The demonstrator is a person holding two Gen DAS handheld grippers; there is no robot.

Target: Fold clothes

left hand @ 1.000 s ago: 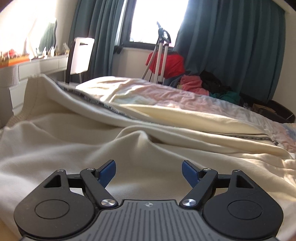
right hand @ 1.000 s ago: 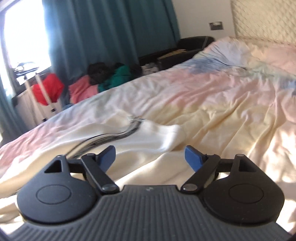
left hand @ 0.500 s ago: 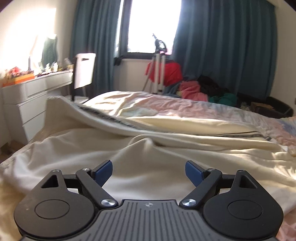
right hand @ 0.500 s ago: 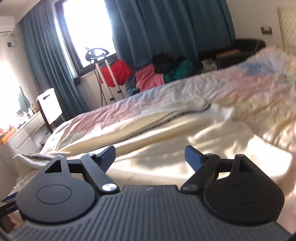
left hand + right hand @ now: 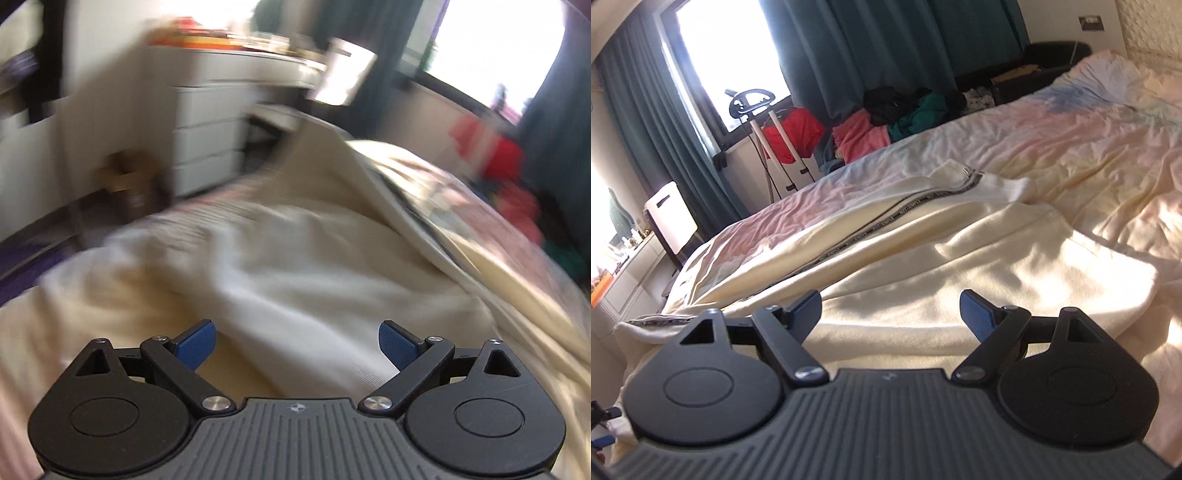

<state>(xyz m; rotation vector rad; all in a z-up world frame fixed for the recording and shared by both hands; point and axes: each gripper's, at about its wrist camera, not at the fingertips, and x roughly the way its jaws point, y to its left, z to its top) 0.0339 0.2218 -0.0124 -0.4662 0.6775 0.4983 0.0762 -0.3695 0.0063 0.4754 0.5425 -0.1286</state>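
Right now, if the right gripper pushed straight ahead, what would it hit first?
Most likely the cream garment spread on the bed; the open right gripper points low across it. Depth is hard to judge.

Open bedsheet (image 5: pixel 1089 147) to the right of the cream garment (image 5: pixel 960 273), free to pass. Left bed edge hemmed in by white drawers (image 5: pixel 207 136) and a chair (image 5: pixel 670 212). Clothes pile (image 5: pixel 886 118) and stand (image 5: pixel 764 147) block the far side.

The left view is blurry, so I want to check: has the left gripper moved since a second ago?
Yes. The left gripper swung left: the white dresser now sits mid-view.
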